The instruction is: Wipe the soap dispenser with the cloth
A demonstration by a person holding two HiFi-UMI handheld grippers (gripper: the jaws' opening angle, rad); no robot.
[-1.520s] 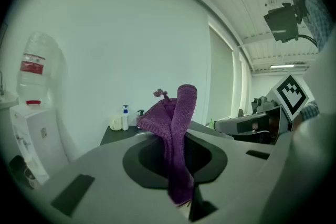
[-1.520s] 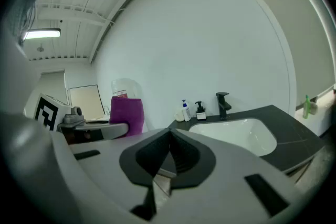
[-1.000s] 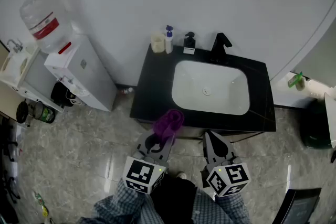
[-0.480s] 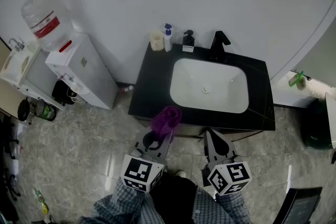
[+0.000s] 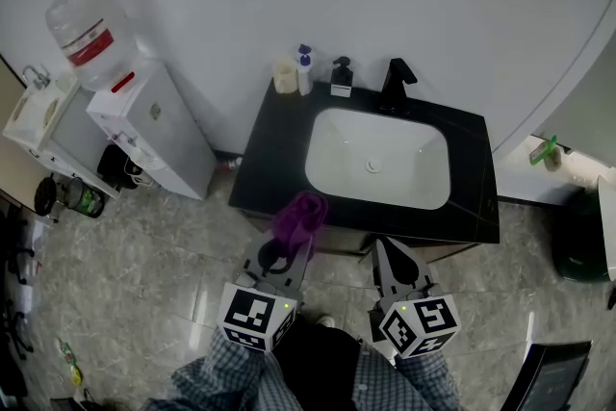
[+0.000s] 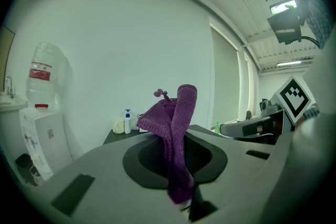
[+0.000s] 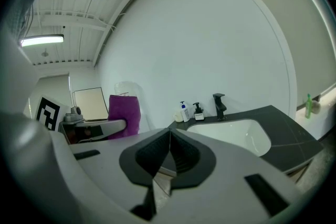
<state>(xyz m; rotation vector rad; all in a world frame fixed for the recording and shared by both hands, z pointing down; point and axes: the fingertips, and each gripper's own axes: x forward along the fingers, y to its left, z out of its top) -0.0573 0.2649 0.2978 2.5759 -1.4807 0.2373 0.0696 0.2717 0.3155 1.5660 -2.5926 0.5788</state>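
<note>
Nearest to me, the left gripper (image 5: 286,250) is pinching the lower end of a purple knitted cloth (image 5: 299,217). In the left gripper view the fabric is standing up out of the clamped jaws and folding over at its top. Just beside it, at three o'clock, the right gripper (image 5: 388,255) is hanging empty, and its own view is showing the jaws pressed together with nothing between them. Both are hovering over the grey stone floor (image 5: 144,245), short of the black rectangular countertop (image 5: 277,159), whose front edge the cloth's top is overlapping in the head view. Beyond that edge, at twelve o'clock from the right gripper, a white rounded basin (image 5: 377,159) is sitting sunk into the counter. At the back, at one o'clock from the left gripper and well apart from the cloth, the black pump soap dispenser (image 5: 342,77) is standing upright against the white wall. A black faucet (image 5: 395,84) is standing at its three o'clock. A white pump bottle with a blue top (image 5: 306,70) and a cream cup (image 5: 285,75) are standing at its nine o'clock. Farther off, at ten o'clock, a white water cooler (image 5: 144,125) is carrying a clear jug.
</note>
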